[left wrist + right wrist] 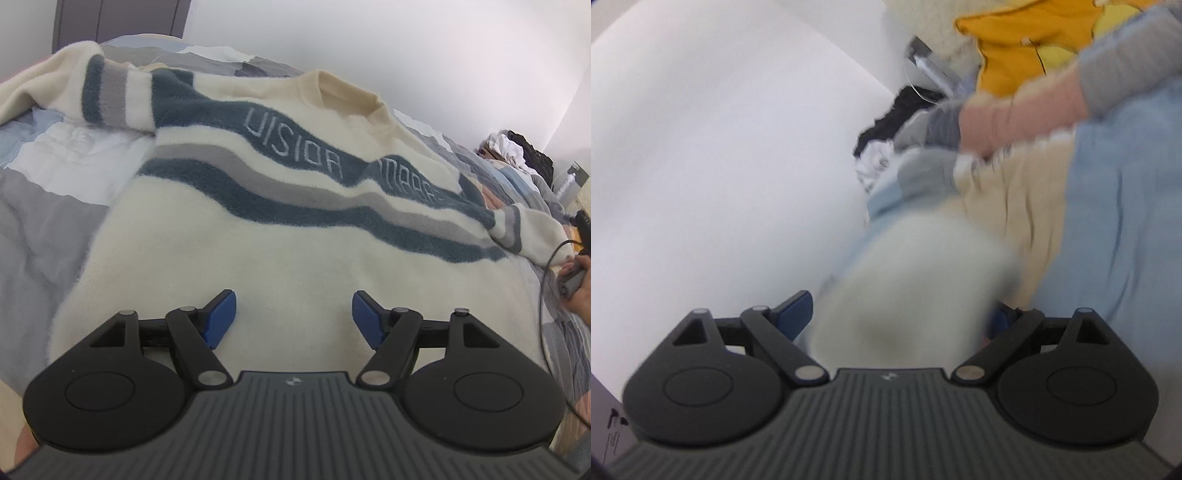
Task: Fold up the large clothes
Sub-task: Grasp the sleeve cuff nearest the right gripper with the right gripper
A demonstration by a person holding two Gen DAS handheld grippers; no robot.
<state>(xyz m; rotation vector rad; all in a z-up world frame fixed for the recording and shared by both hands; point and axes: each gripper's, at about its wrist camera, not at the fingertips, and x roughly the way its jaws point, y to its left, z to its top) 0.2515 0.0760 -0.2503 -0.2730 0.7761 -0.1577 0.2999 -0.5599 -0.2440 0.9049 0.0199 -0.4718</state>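
Closest in: left gripper (293, 317), jaws standing wide with nothing between the blue pads, poised over the bottom part of the sweater (258, 266). Touching the knit or just above it? Cannot tell.

Over in the right wrist view: right gripper (901, 317), jaws also spread wide, a thick roll of cream cloth (916, 280) filling the gap. Probably the sweater's sleeve end, but too blurred to say whether the pads actually clamp it.

Lies face up and flat on the patchwork bed cover (55, 206), hem nearest, teal and grey bands with lettering across the chest, collar (347, 92) farthest. Long axis from hem to collar, pointing away and a little to the right. Far-left sleeve (110, 96) thrown out toward the headboard side; right-side sleeve (517, 229) trailing toward a hand (580, 291) at the frame's edge.

Looks like the sleeve fold-in, early in the task. To do it well: pin the body with the left pads so nothing drags, carry the sleeve across the chest in a low arc, lay it straight along the stripes, smooth before letting go. Watch for fluffy knit bunching at the shoulder.

Beyond: pile of clothes (517, 147), then bare wall (406, 44).
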